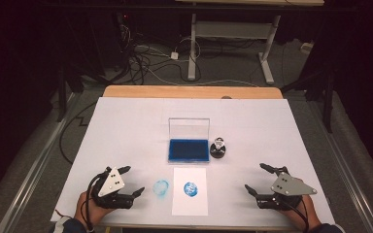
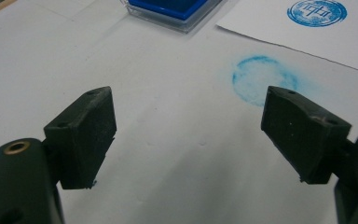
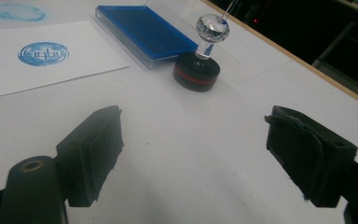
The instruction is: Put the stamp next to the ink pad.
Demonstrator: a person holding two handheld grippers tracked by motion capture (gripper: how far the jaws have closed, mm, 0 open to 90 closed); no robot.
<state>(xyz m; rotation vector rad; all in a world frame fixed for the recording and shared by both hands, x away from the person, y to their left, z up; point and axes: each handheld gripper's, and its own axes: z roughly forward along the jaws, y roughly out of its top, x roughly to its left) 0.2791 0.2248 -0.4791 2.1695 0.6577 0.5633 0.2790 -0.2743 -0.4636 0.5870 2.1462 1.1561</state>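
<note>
Both tools wide open and empty on the desk; the upright stamp (image 1: 218,147), right of the ink pad (image 1: 188,150), stands nearer the right tool (image 1: 257,178) than the left tool (image 1: 131,180).

The left gripper (image 1: 132,180) lay low at the near left of the table, held in the person's left hand (image 1: 90,206); its jaws stood wide apart with nothing between them; its grey three-cornered plate faced upward. The right gripper (image 1: 255,178) sat at the near right, held in the right hand (image 1: 303,213); its jaws also gaped wide and empty; both grippers pointed inward toward the table's middle, well apart from each other.
</note>
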